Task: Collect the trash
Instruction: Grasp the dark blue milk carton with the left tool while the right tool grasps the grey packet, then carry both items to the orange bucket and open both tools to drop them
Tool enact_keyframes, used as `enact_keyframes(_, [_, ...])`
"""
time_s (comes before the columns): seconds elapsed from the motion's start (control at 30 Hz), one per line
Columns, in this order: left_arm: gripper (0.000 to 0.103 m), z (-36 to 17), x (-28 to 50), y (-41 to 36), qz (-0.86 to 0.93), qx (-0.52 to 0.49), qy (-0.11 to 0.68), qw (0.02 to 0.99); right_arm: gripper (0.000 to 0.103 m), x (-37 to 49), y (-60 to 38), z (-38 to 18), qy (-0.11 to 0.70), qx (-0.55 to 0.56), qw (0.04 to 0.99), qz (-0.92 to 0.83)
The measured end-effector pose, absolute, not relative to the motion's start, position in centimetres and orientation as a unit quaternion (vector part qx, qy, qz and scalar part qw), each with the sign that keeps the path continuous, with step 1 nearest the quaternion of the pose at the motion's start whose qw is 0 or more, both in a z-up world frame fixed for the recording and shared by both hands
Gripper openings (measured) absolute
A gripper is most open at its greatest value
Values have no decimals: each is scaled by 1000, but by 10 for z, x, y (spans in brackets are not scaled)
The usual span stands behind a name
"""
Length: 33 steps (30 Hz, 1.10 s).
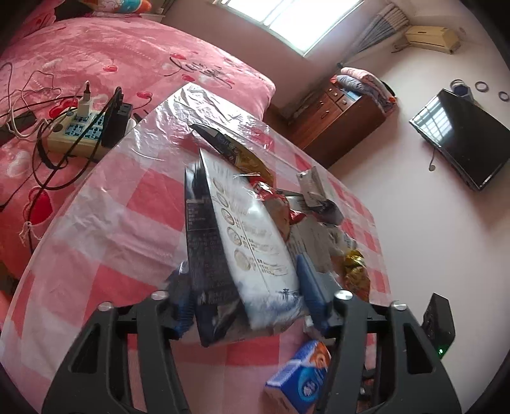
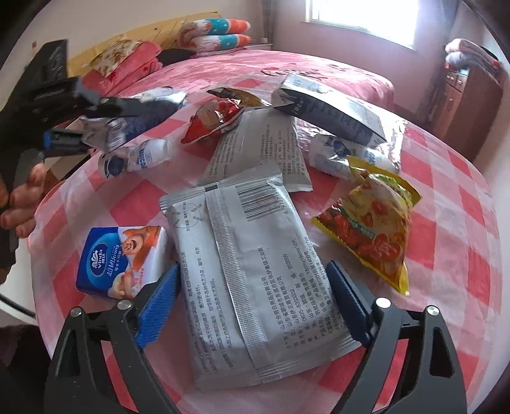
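Nearest, the right gripper straddles a flat grey pouch on the checked surface, jaws spread, not yet clenched. Far left, the left gripper clamps a white carton, which might slip.

Left wrist view: tilted, looking along its tongs close over the checked surface toward the window and wall television. Right wrist view: low and near above the surface, facing the bed. Both share the blue tissue pack, the bed and the wooden cabinet.
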<state>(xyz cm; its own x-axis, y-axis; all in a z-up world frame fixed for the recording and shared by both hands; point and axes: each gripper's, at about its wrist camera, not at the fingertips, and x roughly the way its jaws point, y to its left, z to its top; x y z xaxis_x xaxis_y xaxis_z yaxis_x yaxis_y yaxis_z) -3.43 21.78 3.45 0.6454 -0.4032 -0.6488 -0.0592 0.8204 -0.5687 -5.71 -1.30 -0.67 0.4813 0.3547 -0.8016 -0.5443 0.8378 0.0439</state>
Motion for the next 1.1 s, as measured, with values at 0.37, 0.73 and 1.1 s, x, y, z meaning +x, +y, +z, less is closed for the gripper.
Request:
enact_keyframes(0.37, [33,31,-61,220,-126,-260,411,865,83,-82,-30,3,423,-55,881,204])
enact_keyframes(0.73, [31,31,-86,228,-146,-280,393,864,83,-106,-52,20,419,30,888,190])
enact_keyframes(1.1, [31,44,-142,270,-129,-302,361,873,83,-120,-6,43,426,79,861,266])
